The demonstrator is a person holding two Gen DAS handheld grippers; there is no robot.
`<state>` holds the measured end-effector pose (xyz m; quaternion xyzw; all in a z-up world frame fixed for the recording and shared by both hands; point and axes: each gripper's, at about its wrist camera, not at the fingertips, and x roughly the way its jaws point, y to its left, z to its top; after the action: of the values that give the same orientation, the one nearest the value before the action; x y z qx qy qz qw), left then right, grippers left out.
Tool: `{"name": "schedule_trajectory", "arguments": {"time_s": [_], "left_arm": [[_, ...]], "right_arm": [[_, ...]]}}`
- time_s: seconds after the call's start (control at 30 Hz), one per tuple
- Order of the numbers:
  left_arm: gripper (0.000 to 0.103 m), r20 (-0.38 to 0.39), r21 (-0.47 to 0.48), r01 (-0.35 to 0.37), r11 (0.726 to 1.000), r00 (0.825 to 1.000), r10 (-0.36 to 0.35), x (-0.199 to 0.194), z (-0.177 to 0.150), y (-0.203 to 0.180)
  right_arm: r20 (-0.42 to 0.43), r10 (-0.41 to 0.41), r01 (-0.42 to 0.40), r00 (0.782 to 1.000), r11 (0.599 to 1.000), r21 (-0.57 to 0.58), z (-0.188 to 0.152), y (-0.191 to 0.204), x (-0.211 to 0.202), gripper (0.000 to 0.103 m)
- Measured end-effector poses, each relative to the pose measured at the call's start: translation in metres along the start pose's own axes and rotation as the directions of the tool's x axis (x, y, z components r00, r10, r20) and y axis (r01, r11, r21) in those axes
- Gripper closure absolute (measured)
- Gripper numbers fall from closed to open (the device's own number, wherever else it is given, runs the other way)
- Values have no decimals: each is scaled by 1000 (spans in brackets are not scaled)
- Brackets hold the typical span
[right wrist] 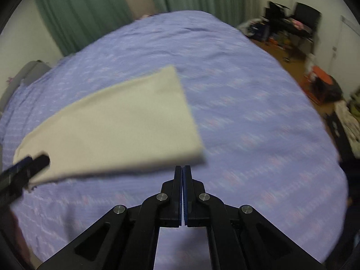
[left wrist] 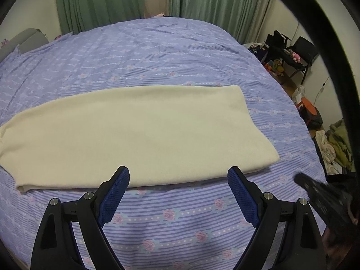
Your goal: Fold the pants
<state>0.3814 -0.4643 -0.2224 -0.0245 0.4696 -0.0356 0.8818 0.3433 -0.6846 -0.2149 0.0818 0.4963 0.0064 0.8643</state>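
The cream pants [left wrist: 139, 132] lie flat and folded lengthwise on the purple flowered bedsheet [left wrist: 157, 54]. My left gripper [left wrist: 178, 172] is open and empty, just in front of the pants' near edge. The right gripper shows blurred at the right edge of the left wrist view [left wrist: 319, 191]. In the right wrist view the pants [right wrist: 117, 123] lie to the left. My right gripper [right wrist: 182, 167] is shut and empty, above the sheet [right wrist: 247, 112] just near the pants' right corner. The left gripper's tip [right wrist: 33, 164] shows over the pants' left end.
Green curtains [left wrist: 101, 0] hang behind the bed. A grey headboard [left wrist: 27, 38] is at the left. Black chairs [left wrist: 301, 51], bags and clothes piles [left wrist: 333, 148] stand on the floor to the right of the bed.
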Motion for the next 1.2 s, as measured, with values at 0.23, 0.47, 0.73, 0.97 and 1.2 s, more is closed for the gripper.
{"name": "schedule_trajectory", "arguments": {"time_s": [0.23, 0.47, 0.73, 0.97, 1.2], "left_arm": [[14, -7, 70, 31, 997, 1000, -31, -2, -4, -25], [14, 0, 120, -3, 993, 1000, 3, -3, -4, -35], [14, 17, 108, -31, 994, 999, 30, -3, 0, -21], [14, 30, 132, -51, 990, 998, 48, 11, 5, -14], [14, 17, 129, -44, 991, 999, 43, 32, 12, -17]], "right_arm": [[-144, -230, 244, 963, 966, 90, -41, -61, -20, 77], [-27, -566, 566, 824, 820, 89, -37, -69, -66, 26], [183, -197, 190, 963, 980, 52, 2, -28, -62, 21], [118, 67, -82, 991, 989, 127, 7, -11, 13, 21], [50, 186, -192, 981, 940, 281, 6, -15, 77, 21]]}}
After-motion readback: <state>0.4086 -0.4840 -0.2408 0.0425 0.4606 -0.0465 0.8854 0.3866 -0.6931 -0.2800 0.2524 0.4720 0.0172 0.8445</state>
